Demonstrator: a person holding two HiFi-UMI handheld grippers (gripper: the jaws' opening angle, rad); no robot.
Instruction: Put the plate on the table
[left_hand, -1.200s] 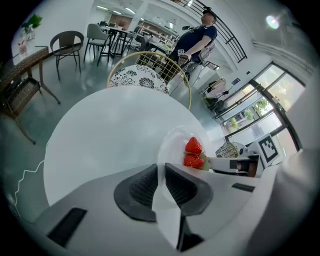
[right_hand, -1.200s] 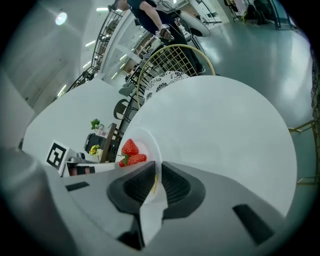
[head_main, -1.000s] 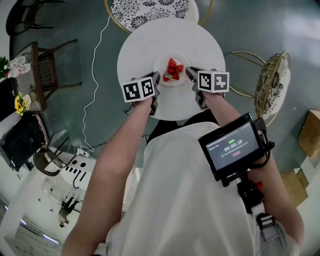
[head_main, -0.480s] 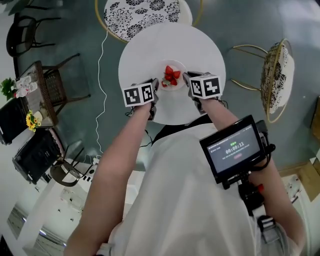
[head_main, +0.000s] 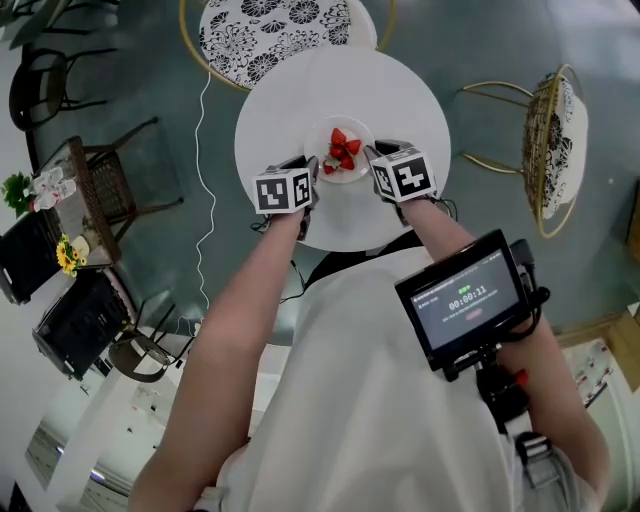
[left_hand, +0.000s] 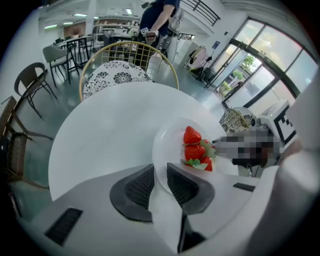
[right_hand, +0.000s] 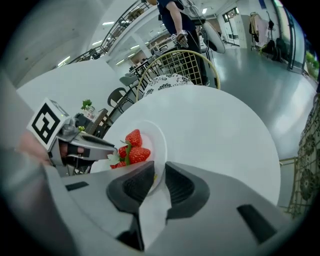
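Note:
A small white plate (head_main: 352, 170) with several strawberries (head_main: 342, 150) is held over the round white table (head_main: 400, 95). My left gripper (head_main: 311, 172) is shut on the plate's left rim (left_hand: 159, 165). My right gripper (head_main: 371, 158) is shut on the opposite rim (right_hand: 160, 150). In the left gripper view the strawberries (left_hand: 195, 150) lie just past the jaws; in the right gripper view the strawberries (right_hand: 131, 149) sit left of the jaws. Whether the plate touches the tabletop cannot be told.
A chair with a black-and-white patterned seat (head_main: 275, 30) stands at the table's far side. A gold wire chair (head_main: 555, 145) is to the right. A dark chair (head_main: 110, 190) and a side table with flowers (head_main: 40, 220) are at the left. A white cable (head_main: 205, 170) runs over the floor.
Both grippers and the plate have shifted slightly farther over the table, toward its middle. Both stay clamped on the plate's rim.

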